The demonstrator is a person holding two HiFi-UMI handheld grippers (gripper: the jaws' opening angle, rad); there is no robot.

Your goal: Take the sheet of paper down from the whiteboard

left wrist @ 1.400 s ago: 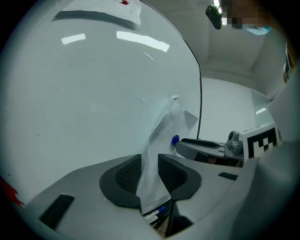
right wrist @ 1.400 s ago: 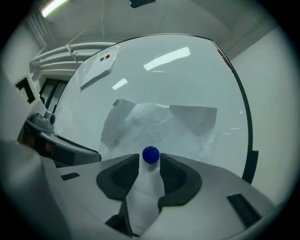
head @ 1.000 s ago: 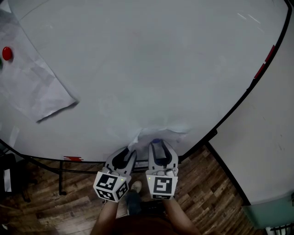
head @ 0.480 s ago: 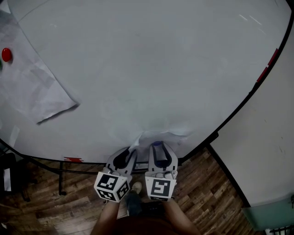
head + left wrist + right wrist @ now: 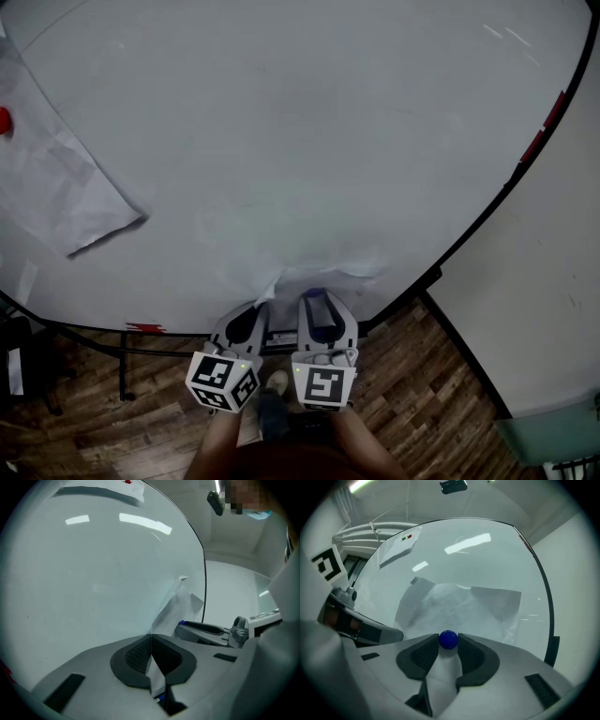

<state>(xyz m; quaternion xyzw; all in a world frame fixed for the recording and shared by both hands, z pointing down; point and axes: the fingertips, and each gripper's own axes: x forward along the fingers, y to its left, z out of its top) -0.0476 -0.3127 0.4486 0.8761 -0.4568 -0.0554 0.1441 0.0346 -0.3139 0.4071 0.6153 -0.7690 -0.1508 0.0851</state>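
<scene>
White creased sheet of paper (image 5: pixel 459 604) hangs low on the board, at the bottom middle of the head view, and we have both tools at it. Our left gripper (image 5: pixel 151 637) has just closed. Its jaws are pressed together with a loose corner of the sheet pinched between the pads. Our right gripper (image 5: pixel 448 642), just beside it on the right, has its jaws spread wide, having just opened a little further. A small blue ball-shaped magnet (image 5: pixel 448 638) sits between the tips; the pads flank it closely, but we judge they are not squeezing it. That magnet seems to be what pins the sheet to the glossy white whiteboard (image 5: pixel 328 122).

We see two ways this could go wrong. If we pull with the left while the magnet is on, the thin paper could tear at the pinched corner or slide out of the pads. If the right jaws close off-centre on the round ball, it may squirt out and drop to the brown wooden floor (image 5: pixel 422 394) at the bottom of the frame.

Further out, at the left edge of the head view, a second white sheet (image 5: pixel 56 187) under a red magnet (image 5: pixel 3 120) is well apart, and we think it is in no danger.
</scene>
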